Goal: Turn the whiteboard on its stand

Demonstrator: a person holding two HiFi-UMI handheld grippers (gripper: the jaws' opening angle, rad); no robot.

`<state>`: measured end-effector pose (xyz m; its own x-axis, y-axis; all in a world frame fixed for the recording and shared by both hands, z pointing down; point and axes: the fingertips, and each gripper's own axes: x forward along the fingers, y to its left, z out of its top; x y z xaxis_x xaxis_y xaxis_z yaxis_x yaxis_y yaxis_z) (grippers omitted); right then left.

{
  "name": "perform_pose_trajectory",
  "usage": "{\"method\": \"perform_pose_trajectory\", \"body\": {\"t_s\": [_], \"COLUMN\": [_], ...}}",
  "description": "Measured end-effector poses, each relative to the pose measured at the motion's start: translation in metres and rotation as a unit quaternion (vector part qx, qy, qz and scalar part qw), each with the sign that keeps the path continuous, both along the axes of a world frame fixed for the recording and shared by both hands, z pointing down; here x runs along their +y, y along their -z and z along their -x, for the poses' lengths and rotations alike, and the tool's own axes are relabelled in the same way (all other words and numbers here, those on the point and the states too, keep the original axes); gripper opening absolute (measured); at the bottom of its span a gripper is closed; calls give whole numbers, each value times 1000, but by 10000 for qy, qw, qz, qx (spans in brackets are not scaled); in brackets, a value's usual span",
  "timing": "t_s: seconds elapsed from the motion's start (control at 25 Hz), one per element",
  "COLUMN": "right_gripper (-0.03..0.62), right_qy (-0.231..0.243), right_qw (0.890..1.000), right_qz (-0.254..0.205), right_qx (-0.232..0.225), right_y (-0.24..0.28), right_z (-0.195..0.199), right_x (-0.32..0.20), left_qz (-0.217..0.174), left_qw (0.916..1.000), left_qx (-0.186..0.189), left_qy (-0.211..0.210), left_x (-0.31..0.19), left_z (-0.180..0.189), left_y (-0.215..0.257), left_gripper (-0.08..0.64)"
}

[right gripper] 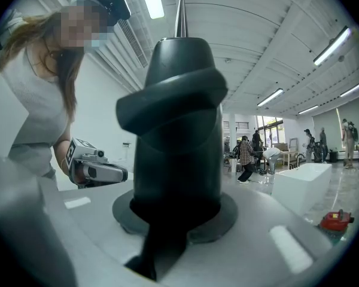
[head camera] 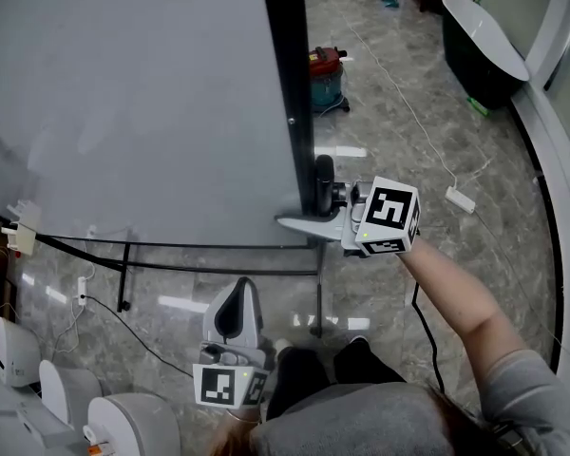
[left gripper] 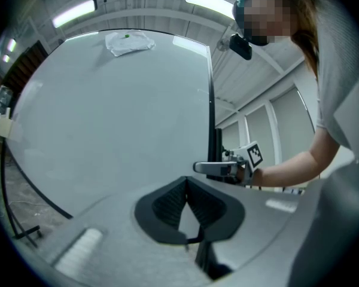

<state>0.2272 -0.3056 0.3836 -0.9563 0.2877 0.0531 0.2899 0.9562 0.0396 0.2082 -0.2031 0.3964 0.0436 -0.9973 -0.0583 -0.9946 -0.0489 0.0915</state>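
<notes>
The whiteboard [head camera: 142, 103] is a big pale grey panel that fills the upper left of the head view, with a black frame bar [head camera: 290, 84] down its right edge. My right gripper [head camera: 321, 202] is shut on that bar near the board's lower corner; in the right gripper view the black bar [right gripper: 173, 130] fills the space between the jaws. My left gripper [head camera: 236, 319] hangs lower, in front of the board's bottom edge and apart from it, its pads closed together on nothing. The board [left gripper: 107, 112] spreads ahead of it, with the right gripper [left gripper: 212, 167] at its edge.
Black stand bars [head camera: 171, 247] run under the board. A white cloth [left gripper: 128, 40] lies on the board's far edge. On the marble floor are a red vacuum [head camera: 328, 69], a black tub [head camera: 484, 36], a power strip [head camera: 461, 199] and white appliances [head camera: 66, 397].
</notes>
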Motion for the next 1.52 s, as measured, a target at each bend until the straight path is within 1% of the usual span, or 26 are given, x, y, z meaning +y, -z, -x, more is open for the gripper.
{"method": "perform_pose_trajectory", "body": {"t_s": [0.08,0.2,0.36,0.48,0.56,0.72,0.84,0.92,1.0,1.12,1.2,1.52], "right_gripper": [89,89,89,89,89,89,89,89,89,89,88,89], "right_qy": [0,-12,-5,-6,1,28,20,0,-7,-18,-16,29], "right_qw": [10000,10000,10000,9999,9999,9999,9999,9999,9999,9999,9999,10000], "right_qz": [8,20,35,54,50,24,52,38,34,53,51,28], "right_qx": [6,43,68,102,113,135,144,152,147,117,99,81], "right_y": [1,5,6,9,11,11,14,19,17,5,2,4], "right_z": [-10,-5,-12,-14,-14,-17,-18,-20,-35,-75,-95,-157], "right_x": [-3,0,-1,1,3,3,6,5,2,-7,-12,-23], "left_qz": [14,27,47,55,50,124,231,274,267,230,192,112], "left_qw": [10000,9999,9997,9997,9998,9996,9988,9985,9987,9993,9996,9999], "left_qx": [-4,52,136,133,126,96,53,22,-4,6,57,108], "left_qy": [22,86,191,198,117,-213,-428,-469,-439,-303,-208,-51], "left_x": [-3,3,6,12,14,14,16,15,14,5,-1,-17], "left_z": [-10,-6,-15,-20,-22,-21,-10,-5,-16,-50,-67,-113], "left_y": [0,0,-2,1,4,4,4,6,6,-2,-4,-3], "left_gripper": [-5,-5,-5,-5,-5,-5,-5,-5,-5,-5,-5,-5]}}
